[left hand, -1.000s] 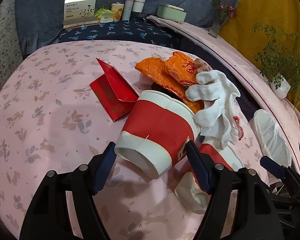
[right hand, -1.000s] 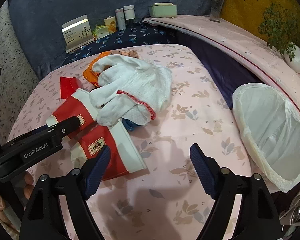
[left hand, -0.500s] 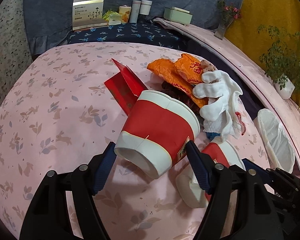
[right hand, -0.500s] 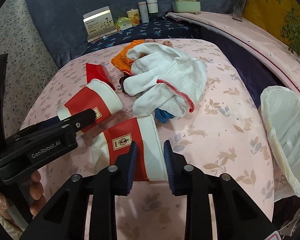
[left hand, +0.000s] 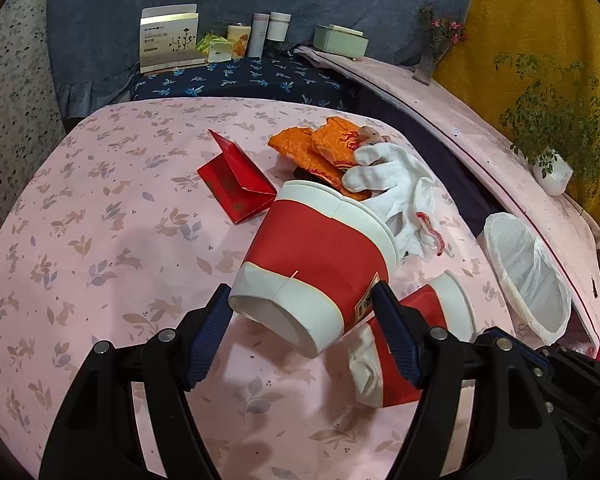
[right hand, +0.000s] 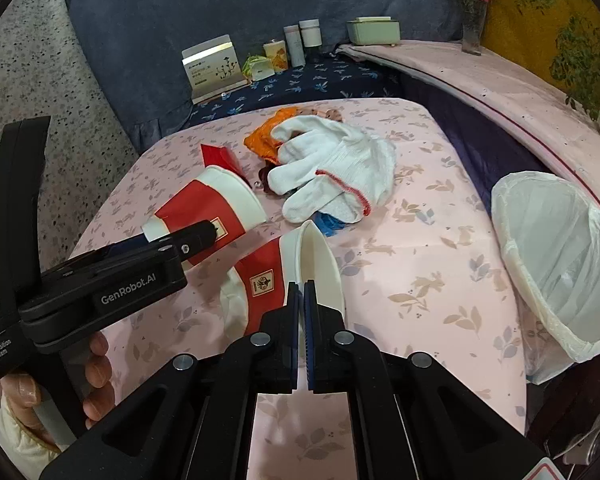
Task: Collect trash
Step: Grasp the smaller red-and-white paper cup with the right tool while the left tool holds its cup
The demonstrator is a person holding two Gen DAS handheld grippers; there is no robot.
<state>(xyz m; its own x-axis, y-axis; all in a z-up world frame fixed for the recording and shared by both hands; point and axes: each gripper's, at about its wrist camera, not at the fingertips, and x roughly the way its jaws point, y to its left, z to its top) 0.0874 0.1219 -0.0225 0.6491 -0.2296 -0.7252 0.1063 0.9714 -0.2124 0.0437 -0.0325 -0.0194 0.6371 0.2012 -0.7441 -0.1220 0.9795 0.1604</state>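
Observation:
My left gripper point(left hand: 302, 308) is shut on a red and white paper cup point(left hand: 320, 256) and holds it tilted above the pink tablecloth; that cup also shows in the right wrist view point(right hand: 204, 208). My right gripper point(right hand: 301, 292) is shut on the rim of a second red and white paper cup point(right hand: 276, 276), which also shows in the left wrist view point(left hand: 404, 344). A white glove point(right hand: 336, 164), orange wrappers point(left hand: 320, 148) and a folded red card point(left hand: 236, 184) lie behind the cups. A bin lined with a white bag point(right hand: 556, 256) stands at the right.
The pink flowered tablecloth point(left hand: 100, 220) covers the table. At the back, a dark blue shelf holds a box point(left hand: 170, 42), bottles point(left hand: 268, 34) and a green case point(left hand: 340, 40). Potted plants point(left hand: 552, 160) stand on the pink ledge at the right.
My right gripper closed from wide open onto the rim of the second cup and tipped it up. My left gripper kept its cup and drew back and up a little.

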